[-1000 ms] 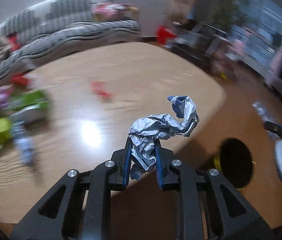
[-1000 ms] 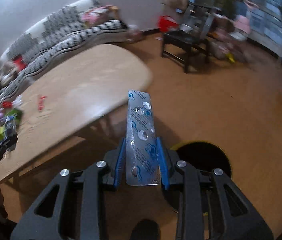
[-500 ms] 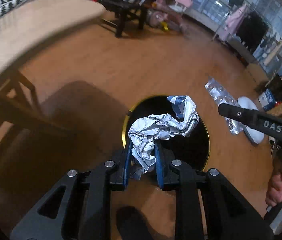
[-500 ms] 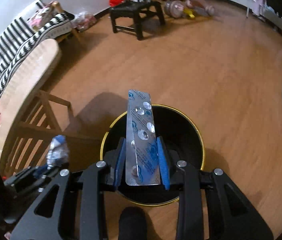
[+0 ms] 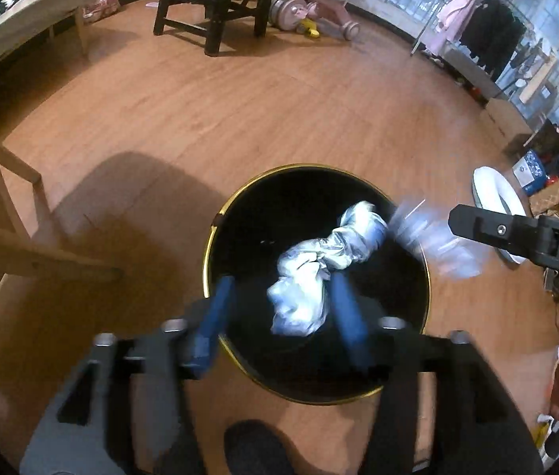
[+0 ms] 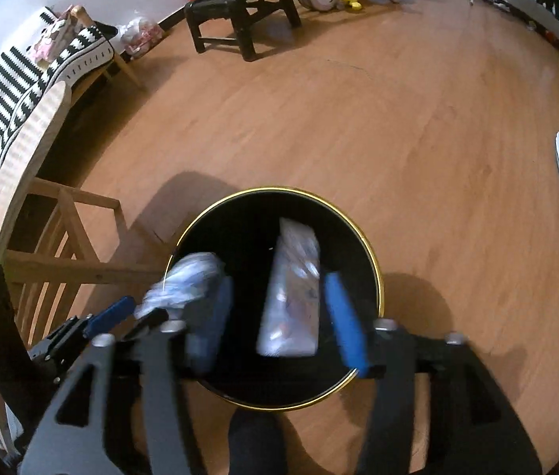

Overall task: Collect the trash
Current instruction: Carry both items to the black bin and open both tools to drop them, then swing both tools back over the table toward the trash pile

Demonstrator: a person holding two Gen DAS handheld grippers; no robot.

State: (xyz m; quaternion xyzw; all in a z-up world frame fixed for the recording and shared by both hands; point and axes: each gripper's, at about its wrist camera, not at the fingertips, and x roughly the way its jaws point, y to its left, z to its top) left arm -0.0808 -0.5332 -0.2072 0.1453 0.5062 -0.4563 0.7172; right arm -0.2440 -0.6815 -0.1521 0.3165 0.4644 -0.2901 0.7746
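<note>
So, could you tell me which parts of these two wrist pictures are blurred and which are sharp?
Left wrist view: the crumpled foil wrapper and the left gripper are smeared by motion, with the blister pack only a pale streak; the bin rim and floor are crisp. Right wrist view: the same, with the right gripper and both pieces of trash blurred.

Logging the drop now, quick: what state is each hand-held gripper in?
Left hand-held gripper: open, crumpled foil wrapper released over the bin.
Right hand-held gripper: open, blister pack released.
</note>
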